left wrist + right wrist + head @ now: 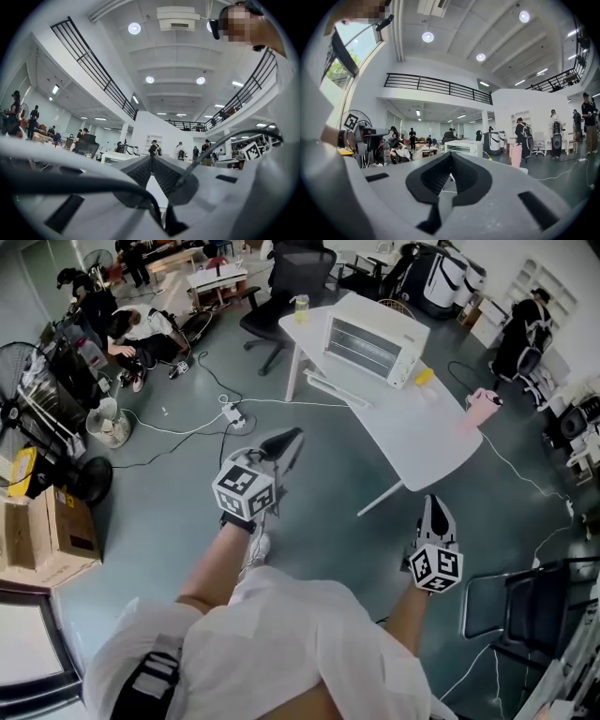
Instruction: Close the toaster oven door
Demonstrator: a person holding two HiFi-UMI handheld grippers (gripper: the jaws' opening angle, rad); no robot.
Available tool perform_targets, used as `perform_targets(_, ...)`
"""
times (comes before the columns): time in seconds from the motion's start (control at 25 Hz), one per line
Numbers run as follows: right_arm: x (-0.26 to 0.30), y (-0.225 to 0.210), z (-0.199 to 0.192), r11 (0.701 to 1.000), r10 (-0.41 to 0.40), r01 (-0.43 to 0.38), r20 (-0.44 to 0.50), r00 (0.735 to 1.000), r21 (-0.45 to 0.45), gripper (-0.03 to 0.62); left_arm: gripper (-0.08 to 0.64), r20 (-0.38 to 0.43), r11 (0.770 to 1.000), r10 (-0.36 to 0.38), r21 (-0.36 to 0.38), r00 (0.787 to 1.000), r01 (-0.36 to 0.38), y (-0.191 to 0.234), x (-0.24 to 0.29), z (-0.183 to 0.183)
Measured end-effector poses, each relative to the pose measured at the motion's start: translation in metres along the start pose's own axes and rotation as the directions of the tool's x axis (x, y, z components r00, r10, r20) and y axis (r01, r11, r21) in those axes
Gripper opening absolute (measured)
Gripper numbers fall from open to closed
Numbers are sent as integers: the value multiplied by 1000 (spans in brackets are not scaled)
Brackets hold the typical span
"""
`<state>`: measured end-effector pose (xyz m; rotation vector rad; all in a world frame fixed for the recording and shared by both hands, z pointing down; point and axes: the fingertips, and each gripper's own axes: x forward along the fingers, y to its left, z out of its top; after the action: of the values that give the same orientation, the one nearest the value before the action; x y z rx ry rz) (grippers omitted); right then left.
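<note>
The white toaster oven stands on a white table well ahead of me, its glass front facing left. A flat white panel juts out along its lower front edge and looks like the door folded down. The right gripper view shows the oven small and far off, beyond the jaw tips. My left gripper is held out over the floor, shut with nothing in it; its tips meet in its own view. My right gripper hangs nearer my body, also shut and empty.
A pink jug, a yellow item and a jar share the table. A black office chair stands behind it. A power strip and cables cross the floor. Fans and boxes sit left; a black chair right.
</note>
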<state>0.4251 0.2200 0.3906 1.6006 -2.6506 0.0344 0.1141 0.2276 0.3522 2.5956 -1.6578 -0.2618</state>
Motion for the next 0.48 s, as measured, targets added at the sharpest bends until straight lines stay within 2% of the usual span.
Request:
perform_targets(0.16, 17, 8, 3, 1000, 15, -15, -3, 1000, -7, 3, 18, 12, 1000, -2, -8, 1000, 2, 18, 6, 6)
perform_targets(0.48, 64, 17, 3, 1000, -25, 25, -20, 999, 9, 3, 18, -2, 1000, -15, -16, 1000, 15, 73, 27, 8)
